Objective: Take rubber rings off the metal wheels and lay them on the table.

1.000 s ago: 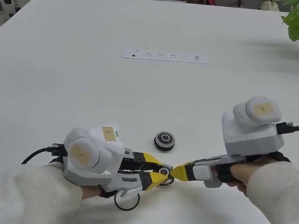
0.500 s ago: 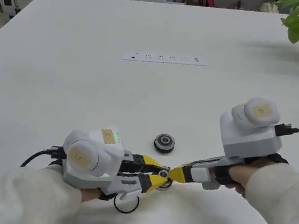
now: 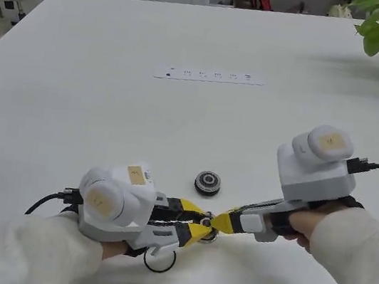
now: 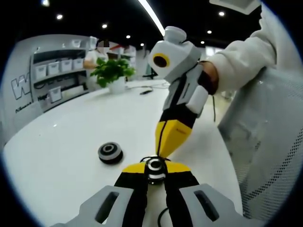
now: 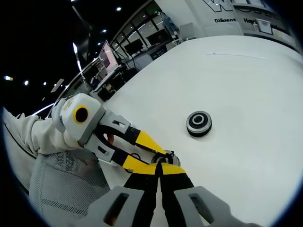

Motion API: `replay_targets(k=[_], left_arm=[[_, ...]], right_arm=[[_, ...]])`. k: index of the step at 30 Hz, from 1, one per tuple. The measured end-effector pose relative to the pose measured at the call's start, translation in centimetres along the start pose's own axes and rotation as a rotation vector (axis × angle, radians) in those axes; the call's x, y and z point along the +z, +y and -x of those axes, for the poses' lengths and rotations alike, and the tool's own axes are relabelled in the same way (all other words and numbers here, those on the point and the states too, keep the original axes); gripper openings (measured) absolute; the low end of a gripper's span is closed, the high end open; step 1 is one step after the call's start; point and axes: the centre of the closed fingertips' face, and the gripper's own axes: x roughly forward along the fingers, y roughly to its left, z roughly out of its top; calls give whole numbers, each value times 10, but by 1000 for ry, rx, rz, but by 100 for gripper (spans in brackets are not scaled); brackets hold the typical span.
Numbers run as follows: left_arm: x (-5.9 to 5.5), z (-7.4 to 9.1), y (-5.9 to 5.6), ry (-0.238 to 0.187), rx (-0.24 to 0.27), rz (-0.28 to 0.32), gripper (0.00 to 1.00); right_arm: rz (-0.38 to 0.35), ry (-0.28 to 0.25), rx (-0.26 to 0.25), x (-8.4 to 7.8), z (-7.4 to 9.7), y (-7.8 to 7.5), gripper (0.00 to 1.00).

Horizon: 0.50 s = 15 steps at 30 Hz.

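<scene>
Gripping the small metal wheel with a black rubber ring by the desk's near edge, the left gripper is met head-on by the right gripper, jaws pressed narrow; whether rubber is pinched cannot be told.

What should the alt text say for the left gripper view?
The left gripper clamps a small metal wheel between its yellow-tipped fingers, while the right gripper, reaching in from above, touches its closed tips to the wheel's edge. A second wheel with a black ring lies on the white table to the left.
</scene>
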Motion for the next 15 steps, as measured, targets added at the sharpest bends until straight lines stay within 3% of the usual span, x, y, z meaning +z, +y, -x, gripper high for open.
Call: replay_targets(k=[2, 4, 10, 13, 15], left_arm=[[0, 0, 0, 0, 0, 1, 14], [0, 0, 0, -1, 1, 1, 14], [0, 0, 0, -5, 4, 10, 14], [1, 0, 1, -22, 14, 71, 14], [1, 0, 1, -19, 12, 57, 14]], right_arm=[[-30, -44, 27, 8, 2, 5, 0], [-17, -56, 8, 12, 4, 1, 0], [-40, -33, -7, 4, 4, -7, 0], [-41, -32, -8, 5, 3, -8, 0], [-37, -28, -7, 4, 3, -7, 0]])
